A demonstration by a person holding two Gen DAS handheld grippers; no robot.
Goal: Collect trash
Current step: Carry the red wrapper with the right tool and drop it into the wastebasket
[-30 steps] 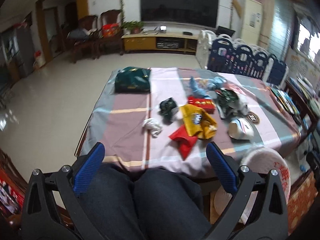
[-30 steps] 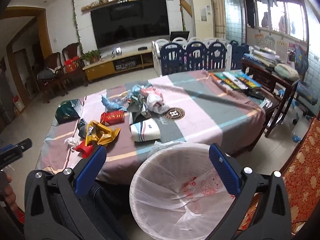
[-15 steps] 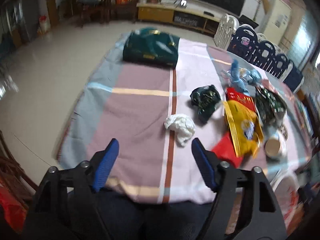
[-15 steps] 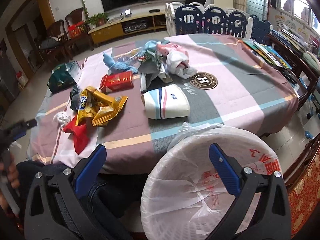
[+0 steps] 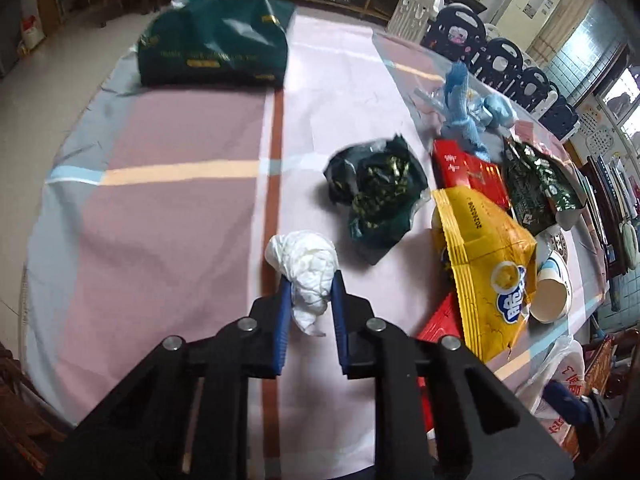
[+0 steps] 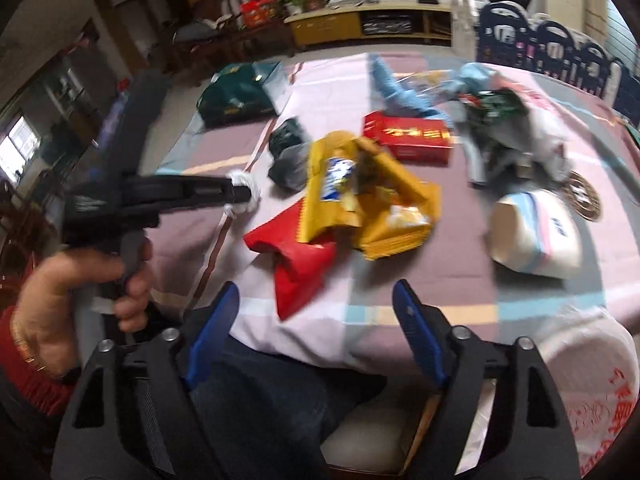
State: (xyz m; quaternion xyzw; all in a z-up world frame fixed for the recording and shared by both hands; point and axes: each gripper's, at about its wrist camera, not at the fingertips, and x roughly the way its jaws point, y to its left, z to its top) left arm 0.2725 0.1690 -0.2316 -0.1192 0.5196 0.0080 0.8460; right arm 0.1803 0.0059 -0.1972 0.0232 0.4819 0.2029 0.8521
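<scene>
Our left tool point(image 5: 308, 292) has just been closing and its blue pads now pinch the crumpled white tissue point(image 5: 306, 268), which sits on the counter point(image 5: 172, 208) at the near left of the litter. To its right lie a dark green crumpled wrapper point(image 5: 376, 196), a yellow snack bag point(image 5: 480, 264) over a red packet point(image 6: 296, 256), a red box point(image 6: 408, 140) and, farther right, a white paper cup point(image 6: 536, 236) on its side. Our right tool point(image 6: 316, 316) hangs over the near edge, jaws parted with nothing between them, though they have just been narrowing. We judge the first pickup is in hand; next we must lift the tissue clear and carry it right to the lined waste bin point(image 6: 588, 364) beside the counter.
</scene>
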